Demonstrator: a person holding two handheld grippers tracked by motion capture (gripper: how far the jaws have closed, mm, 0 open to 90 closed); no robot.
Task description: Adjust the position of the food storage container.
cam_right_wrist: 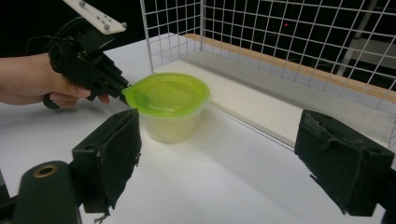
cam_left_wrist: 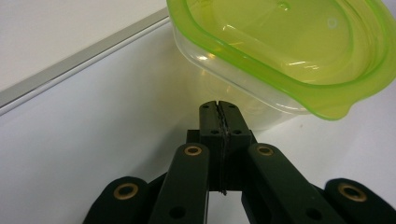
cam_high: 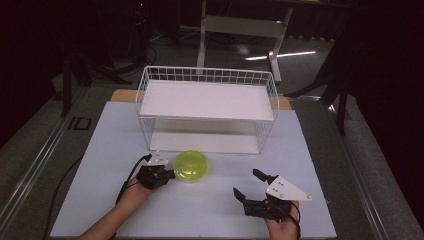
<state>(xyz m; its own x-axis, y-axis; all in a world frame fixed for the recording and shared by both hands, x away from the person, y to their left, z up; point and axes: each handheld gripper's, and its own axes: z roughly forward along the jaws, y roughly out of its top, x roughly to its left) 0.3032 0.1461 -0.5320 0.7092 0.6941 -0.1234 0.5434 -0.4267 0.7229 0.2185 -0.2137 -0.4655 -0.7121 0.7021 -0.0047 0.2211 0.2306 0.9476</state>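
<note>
A tub (cam_high: 191,166) with a green lid (cam_left_wrist: 299,51) stands on the bench (cam_high: 100,150), just near of a white wire rack (cam_high: 207,107). The left tongs (cam_high: 169,174) are fully closed with nothing between them, tips just under the lid's left rim. The right tongs (cam_high: 248,186) are spread wide and empty, well to the right of the tub and nearer.

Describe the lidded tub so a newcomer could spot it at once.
Find the white wire rack at the back of the table. Just in front of its lower shelf stands a small clear tub with a lime-green lid, beside the left tongs. It is the one brightly coloured thing there.
</note>
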